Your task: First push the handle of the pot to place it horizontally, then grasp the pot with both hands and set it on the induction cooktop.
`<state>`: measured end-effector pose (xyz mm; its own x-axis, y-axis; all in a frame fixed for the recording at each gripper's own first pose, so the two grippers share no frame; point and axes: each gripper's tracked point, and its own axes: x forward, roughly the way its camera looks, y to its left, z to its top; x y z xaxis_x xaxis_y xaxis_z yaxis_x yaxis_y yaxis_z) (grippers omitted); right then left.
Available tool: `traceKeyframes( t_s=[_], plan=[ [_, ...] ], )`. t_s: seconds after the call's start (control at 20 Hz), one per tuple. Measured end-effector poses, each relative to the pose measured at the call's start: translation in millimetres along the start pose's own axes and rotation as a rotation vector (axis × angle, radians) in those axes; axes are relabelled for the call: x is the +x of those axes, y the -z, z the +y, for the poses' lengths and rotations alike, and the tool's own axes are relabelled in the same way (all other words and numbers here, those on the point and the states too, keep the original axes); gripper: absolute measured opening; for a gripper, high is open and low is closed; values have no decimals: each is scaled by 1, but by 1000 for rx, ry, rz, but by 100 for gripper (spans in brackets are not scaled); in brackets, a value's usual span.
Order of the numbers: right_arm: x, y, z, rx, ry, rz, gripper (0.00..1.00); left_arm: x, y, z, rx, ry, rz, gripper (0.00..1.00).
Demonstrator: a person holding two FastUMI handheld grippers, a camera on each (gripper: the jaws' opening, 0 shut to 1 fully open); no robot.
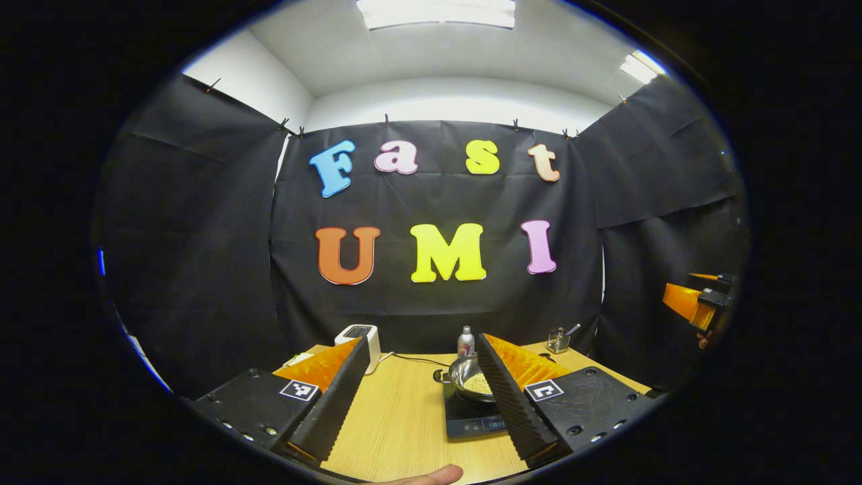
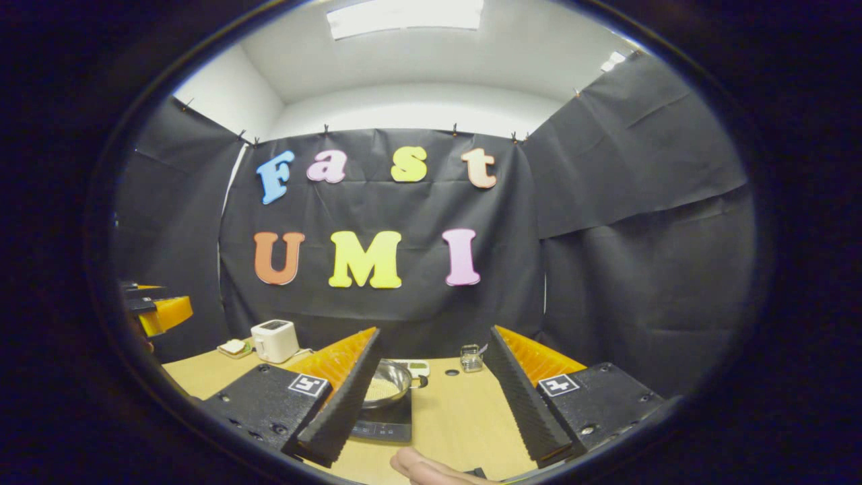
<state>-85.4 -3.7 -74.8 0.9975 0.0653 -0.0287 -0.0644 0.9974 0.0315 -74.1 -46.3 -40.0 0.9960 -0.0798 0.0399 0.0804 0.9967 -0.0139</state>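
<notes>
In the left gripper view, the left gripper [image 1: 417, 397] hangs above the near edge of the wooden surface [image 1: 397, 424] with its fingers wide apart and nothing between them, a stance that fits a hand drawn back from finished work. The pot [image 1: 471, 384] sits on the induction cooktop [image 1: 471, 421], right of centre, with pale grains inside and a small side handle pointing left; its right side is hidden behind the gripper's finger. A bottle [image 1: 465, 341] stands just behind it, a white toaster [image 1: 360, 340] far left, and a small glass holder [image 1: 556, 340] far right. The right gripper [image 1: 693, 303] floats at the right edge, well clear of the surface.

In the right gripper view, that gripper [image 2: 434, 397] is likewise spread open and empty. The pot [image 2: 387, 385] rests on the cooktop [image 2: 384, 424], apparently square on it, though a finger covers its left part. The placing looks complete.
</notes>
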Motion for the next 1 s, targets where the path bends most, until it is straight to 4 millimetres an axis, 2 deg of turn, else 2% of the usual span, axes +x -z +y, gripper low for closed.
traceKeyframes(
  t_s=[0.15, 0.25, 0.6, 0.75, 0.85, 1.0],
  plan=[
    [-13, -2, 7, 24, -23, -38, 97, -10, 13, -2, 6, 10, 5, 95],
    [-16, 6, 9, 32, -42, -26, 99, -13, 14, -5, 26, 19, 0, 95],
    [-7, 18, 3, 44, -24, 8, 96, -14, 13, -5, 28, 13, -12, 96],
    [-7, 22, 3, 55, -36, 16, 99, -15, 6, -7, 19, 14, -35, 96],
    [-3, 25, 1, 53, -35, 21, 96, -15, 0, -7, 10, 16, -55, 96],
    [-3, 26, 0, 52, -26, 24, 97, -19, 1, -5, 7, 20, -60, 96]
  ],
)
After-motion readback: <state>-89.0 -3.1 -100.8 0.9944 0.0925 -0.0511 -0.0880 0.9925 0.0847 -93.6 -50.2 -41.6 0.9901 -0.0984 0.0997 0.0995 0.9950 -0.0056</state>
